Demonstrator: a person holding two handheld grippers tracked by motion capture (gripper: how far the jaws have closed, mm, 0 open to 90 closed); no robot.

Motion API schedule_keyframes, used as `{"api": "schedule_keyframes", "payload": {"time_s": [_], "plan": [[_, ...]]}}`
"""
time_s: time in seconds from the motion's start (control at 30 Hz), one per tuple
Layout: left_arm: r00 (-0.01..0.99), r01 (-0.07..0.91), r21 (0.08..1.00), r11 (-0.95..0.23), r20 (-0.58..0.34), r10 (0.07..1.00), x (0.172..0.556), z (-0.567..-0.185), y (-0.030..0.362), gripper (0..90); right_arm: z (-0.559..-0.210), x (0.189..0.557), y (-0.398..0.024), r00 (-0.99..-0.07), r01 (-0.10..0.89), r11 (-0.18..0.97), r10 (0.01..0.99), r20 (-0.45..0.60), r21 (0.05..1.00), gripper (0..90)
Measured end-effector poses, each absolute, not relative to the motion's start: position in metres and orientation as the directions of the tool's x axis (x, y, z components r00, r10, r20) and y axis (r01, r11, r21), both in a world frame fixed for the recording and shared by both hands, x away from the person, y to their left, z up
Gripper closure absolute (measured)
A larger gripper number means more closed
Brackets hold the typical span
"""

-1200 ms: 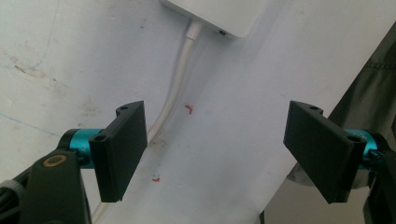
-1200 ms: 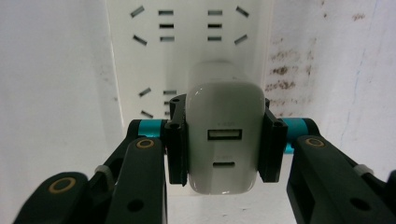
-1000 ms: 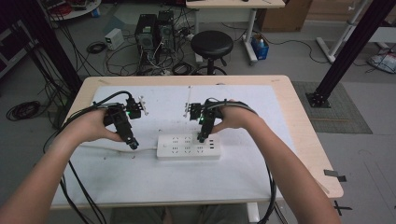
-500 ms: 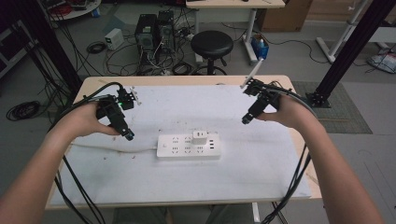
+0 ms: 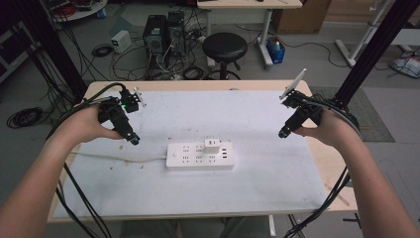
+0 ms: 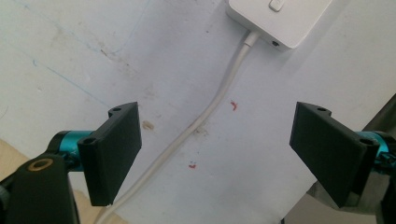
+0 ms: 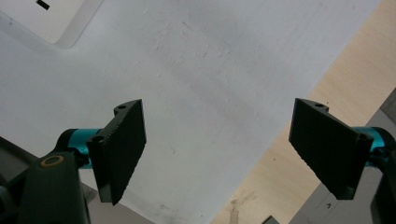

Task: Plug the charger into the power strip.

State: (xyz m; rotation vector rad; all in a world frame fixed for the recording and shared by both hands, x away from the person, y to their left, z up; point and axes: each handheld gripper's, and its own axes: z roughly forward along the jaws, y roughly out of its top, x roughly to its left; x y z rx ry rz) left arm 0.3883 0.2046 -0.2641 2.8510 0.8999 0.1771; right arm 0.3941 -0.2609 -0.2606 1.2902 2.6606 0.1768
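Observation:
A white power strip point(image 5: 199, 155) lies in the middle of the white mat, with a small white plug adapter point(image 5: 212, 146) seated in it. Its white cable point(image 5: 119, 158) runs left to the table edge. My left gripper point(image 5: 134, 141) hovers left of the strip, open and empty; its own view shows the cable point(image 6: 205, 112) passing between the spread jaws and the strip's end point(image 6: 275, 18) ahead. My right gripper point(image 5: 282, 134) is held off near the right edge of the mat, open and empty, with a corner of the strip point(image 7: 51, 21) at the upper left of its view.
The white mat point(image 5: 257, 188) covers most of the wooden table point(image 5: 333, 168). Black cables trail from both grippers over the table sides. Beyond the far edge stand a black stool point(image 5: 224, 47) and computer towers point(image 5: 163, 32) on the floor.
My right gripper has left the power strip and swung out to the right edge of the mat. My left gripper has drawn back slightly to the left. The adapter stays in the strip.

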Motion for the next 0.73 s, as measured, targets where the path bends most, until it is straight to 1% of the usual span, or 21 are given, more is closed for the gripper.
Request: {"api": "schedule_keyframes", "payload": {"time_s": [0.57, 0.73], "plan": [[0.815, 0.558, 0.162, -0.814, 0.073, 0.574, 0.3929, -0.2658, 0.2010, 16.7, -0.2661, 0.3982, -0.2622, -0.612, 0.765, 0.620, 0.784, -0.103, 0.174, 18.5], [0.813, 0.561, 0.173, -0.810, 0.072, 0.578, 0.3937, -0.2665, 0.2001, 16.7, -0.2668, 0.3996, -0.2620, -0.618, 0.761, 0.625, 0.780, -0.102, 0.175, 18.5]]}}
